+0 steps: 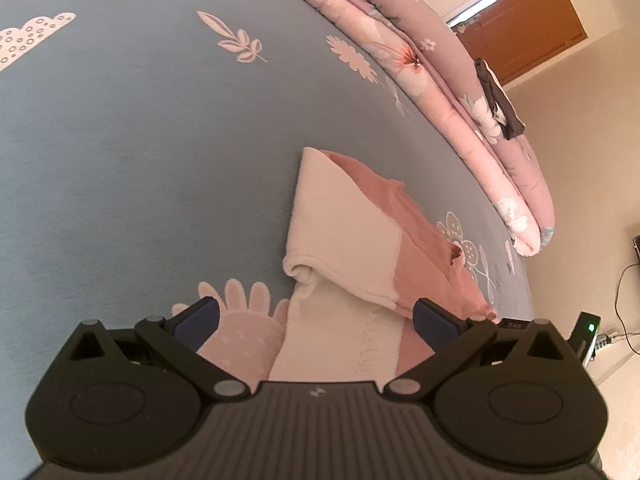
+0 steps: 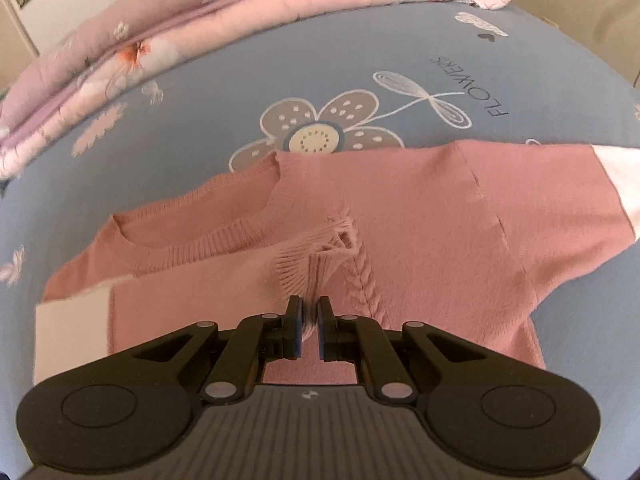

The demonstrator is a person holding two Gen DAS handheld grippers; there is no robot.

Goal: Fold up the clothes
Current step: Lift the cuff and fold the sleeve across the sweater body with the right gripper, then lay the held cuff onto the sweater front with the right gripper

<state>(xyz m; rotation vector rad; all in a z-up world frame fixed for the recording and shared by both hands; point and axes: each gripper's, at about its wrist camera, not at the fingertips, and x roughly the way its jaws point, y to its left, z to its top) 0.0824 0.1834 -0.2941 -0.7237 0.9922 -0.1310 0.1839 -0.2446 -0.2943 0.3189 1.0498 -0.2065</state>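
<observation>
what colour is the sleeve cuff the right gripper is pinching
Pink, ribbed knit like the sweater's body. The cuff shows best in the right wrist view.

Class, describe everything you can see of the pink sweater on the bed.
The pink sweater is a soft knit with a ribbed round neckline, a cable stitch down the body and cream lower sections. It lies partly folded on the blue flower-print bedsheet, one sleeve drawn across the body. The right claw is shut on that sleeve's ribbed cuff. The left claw stands open over its cream part.
</observation>
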